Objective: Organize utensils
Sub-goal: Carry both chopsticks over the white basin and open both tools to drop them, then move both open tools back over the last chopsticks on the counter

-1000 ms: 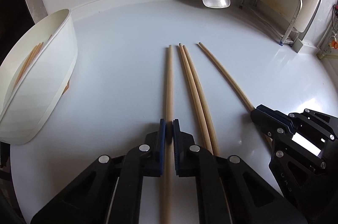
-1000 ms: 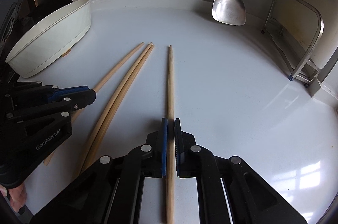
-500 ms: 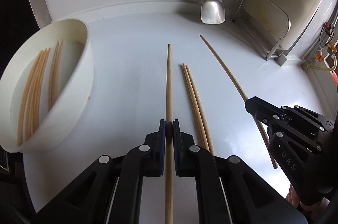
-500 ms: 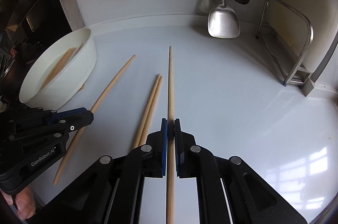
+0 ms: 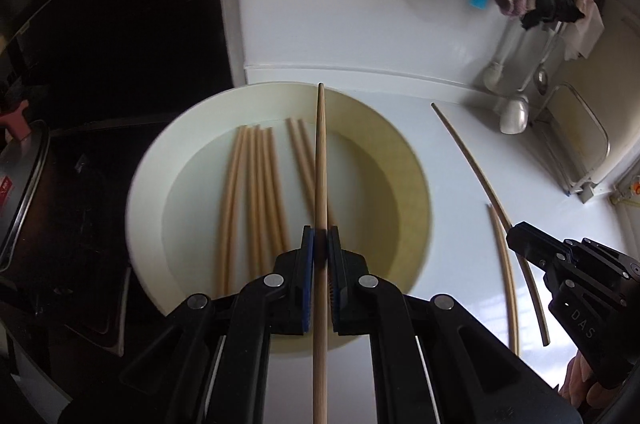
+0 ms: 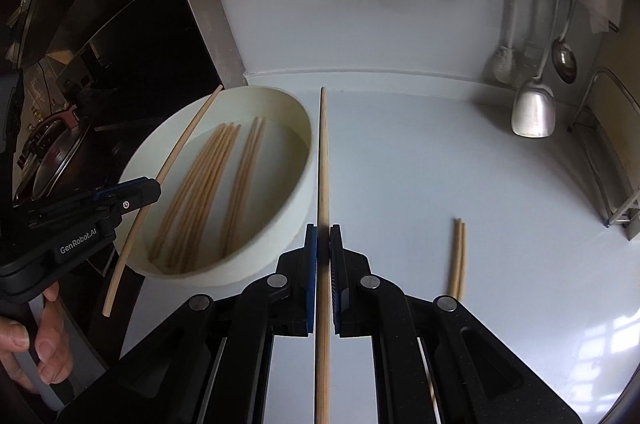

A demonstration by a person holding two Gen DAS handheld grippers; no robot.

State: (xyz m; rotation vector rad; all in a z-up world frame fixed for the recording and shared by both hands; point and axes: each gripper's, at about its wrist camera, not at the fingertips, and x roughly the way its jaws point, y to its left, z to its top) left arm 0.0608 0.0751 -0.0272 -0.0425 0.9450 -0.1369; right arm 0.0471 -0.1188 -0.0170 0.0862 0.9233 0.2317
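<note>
Now both hand-held grippers clamp one chopstick each: left hand-held gripper (image 5: 321,244) should release over the basin (image 5: 404,144), tip toward 12 o'clock; right hand-held gripper (image 6: 323,240) follows.

Bowl (image 5: 416,184): on the desk (image 6: 440,184), at its left edge, holding loose chopsticks (image 5: 256,192). Pair of chopsticks (image 6: 458,256): flat on the desk, right of the bowl, well apart. Spatula (image 6: 534,108) and ladle (image 6: 564,52): hanging behind, at the desk's far right. Rack (image 6: 612,152): rightmost.
</note>
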